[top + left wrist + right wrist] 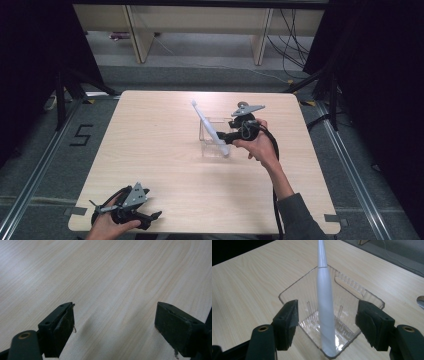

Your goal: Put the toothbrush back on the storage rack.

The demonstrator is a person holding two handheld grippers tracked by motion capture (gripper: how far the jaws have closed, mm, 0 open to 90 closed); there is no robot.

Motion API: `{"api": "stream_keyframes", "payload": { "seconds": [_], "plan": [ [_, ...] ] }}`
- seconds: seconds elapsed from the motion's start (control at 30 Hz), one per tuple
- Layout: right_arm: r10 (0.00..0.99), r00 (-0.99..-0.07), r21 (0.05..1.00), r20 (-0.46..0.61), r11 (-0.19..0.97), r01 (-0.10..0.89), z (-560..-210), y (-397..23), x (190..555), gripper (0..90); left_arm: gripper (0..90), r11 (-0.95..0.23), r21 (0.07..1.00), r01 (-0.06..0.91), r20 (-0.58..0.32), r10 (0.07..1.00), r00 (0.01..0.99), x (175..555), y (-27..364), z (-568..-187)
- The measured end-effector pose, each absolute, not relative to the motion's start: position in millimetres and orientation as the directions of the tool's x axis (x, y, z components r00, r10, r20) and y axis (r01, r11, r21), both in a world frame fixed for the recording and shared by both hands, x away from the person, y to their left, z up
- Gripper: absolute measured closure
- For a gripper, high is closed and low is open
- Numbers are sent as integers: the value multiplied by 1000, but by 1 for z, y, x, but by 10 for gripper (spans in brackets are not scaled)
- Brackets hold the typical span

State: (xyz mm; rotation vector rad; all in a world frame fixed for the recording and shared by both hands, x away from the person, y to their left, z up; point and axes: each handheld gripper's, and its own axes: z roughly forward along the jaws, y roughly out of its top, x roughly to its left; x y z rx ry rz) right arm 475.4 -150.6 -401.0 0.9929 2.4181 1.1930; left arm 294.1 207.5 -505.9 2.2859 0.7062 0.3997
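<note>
My right gripper (327, 325) hangs wide around the toothbrush (324, 302) leaning in the clear bin (372, 298) mid-worktop (160, 145): light, stiff, likely slick, best pinched at its thick handle; left gripper (115, 327) idles wide.

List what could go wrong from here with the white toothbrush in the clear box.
1. The white toothbrush leans in the clear box with much of its length above the rim; it may tip out or topple the light box.
2. The right gripper stands open on either side of the handle; a nudge while backing off could knock it over.
3. The left gripper is open near the table's front edge, too far to steady anything.
</note>
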Motion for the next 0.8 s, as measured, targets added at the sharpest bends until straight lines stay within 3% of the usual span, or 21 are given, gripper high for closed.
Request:
{"api": "stream_keyframes", "payload": {
  "seconds": [0.8],
  "plan": [
    [686,-727,788,29,431,439,-399,-162,467,274,157,-613,710,346,101,575,812,294,209,-502]
  ]
}}
